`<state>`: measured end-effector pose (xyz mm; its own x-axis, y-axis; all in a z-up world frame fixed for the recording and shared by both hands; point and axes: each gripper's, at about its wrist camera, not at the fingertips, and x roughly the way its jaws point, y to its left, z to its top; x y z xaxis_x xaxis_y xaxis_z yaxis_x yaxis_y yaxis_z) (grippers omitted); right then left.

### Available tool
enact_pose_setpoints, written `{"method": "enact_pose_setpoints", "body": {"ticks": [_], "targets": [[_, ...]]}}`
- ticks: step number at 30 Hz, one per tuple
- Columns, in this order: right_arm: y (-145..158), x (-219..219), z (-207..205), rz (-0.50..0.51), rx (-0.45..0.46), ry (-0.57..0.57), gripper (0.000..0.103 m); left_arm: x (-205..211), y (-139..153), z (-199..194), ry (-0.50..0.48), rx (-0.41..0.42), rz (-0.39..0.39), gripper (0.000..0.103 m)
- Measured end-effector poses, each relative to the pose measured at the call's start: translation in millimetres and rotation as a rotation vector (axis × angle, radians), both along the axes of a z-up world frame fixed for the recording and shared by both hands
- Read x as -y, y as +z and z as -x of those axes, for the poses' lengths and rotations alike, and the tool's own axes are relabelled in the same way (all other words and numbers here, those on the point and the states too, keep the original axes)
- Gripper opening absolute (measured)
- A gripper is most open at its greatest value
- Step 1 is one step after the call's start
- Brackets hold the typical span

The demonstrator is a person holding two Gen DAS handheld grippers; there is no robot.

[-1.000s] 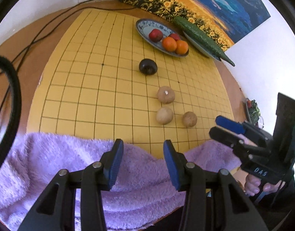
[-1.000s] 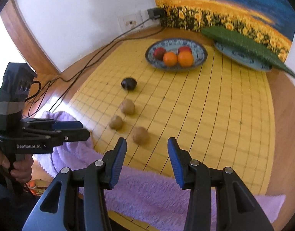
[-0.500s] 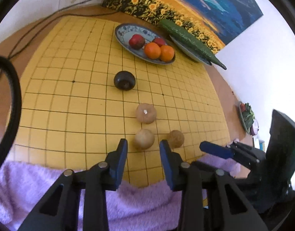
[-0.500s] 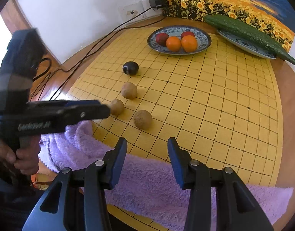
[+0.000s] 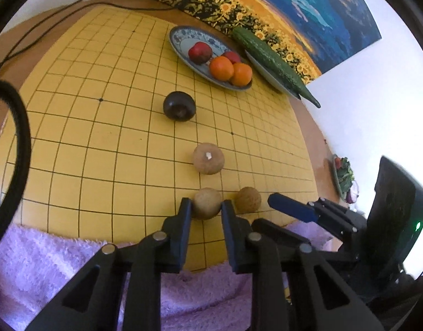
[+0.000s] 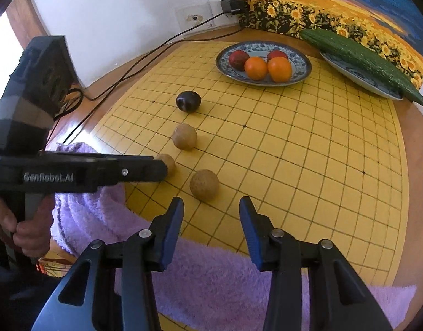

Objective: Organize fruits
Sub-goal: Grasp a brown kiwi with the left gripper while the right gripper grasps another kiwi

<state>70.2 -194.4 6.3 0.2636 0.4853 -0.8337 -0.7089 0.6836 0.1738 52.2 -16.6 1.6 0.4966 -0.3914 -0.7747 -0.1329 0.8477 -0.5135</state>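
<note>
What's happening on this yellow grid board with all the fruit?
A person holds a two-finger gripper in each hand and is sorting fruit. The left gripper has just closed its jaws on the nearest round brown fruit on the grid board. The right gripper hovers open near another brown fruit, holding nothing. A third brown fruit and a dark plum wait on the board. The blue-patterned plate beyond holds two oranges and two red fruits.

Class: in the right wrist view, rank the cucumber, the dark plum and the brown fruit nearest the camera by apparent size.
1. cucumber, clearly largest.
2. brown fruit.
3. dark plum.
The last two are unsure: the brown fruit sits nearer the camera.
</note>
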Motion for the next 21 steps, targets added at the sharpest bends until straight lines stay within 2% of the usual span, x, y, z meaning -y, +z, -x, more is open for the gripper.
{"method": "enact_pose_setpoints", "body": {"ticks": [3, 4, 10, 15, 16, 18, 21], "targets": [[-3, -7, -3, 0.023, 0.005, -0.002, 0.041, 9, 3, 4, -0.009, 0.026, -0.069, 0.023], [-5, -9, -3, 0.03, 0.01, 0.0, 0.039, 11, 3, 6, -0.007, 0.035, -0.081, 0.023], [-9, -18, -3, 0.051, 0.084, 0.011, 0.038, 17, 3, 12, 0.001, 0.073, -0.135, 0.023], [-12, -26, -4, 0.064, 0.141, 0.054, 0.038, 12, 0, 12, 0.02, 0.069, -0.085, 0.023], [-12, -28, -5, 0.065, 0.142, 0.063, 0.037, 9, 0, 11, 0.026, 0.065, -0.067, 0.023], [-11, -29, -9, 0.059, 0.133, 0.08, 0.027, 4, -2, 10, 0.036, 0.053, -0.026, 0.023], [-11, -27, -14, 0.019, 0.096, 0.099, 0.026, 3, -2, 10, 0.039, 0.045, -0.009, 0.023]]}}
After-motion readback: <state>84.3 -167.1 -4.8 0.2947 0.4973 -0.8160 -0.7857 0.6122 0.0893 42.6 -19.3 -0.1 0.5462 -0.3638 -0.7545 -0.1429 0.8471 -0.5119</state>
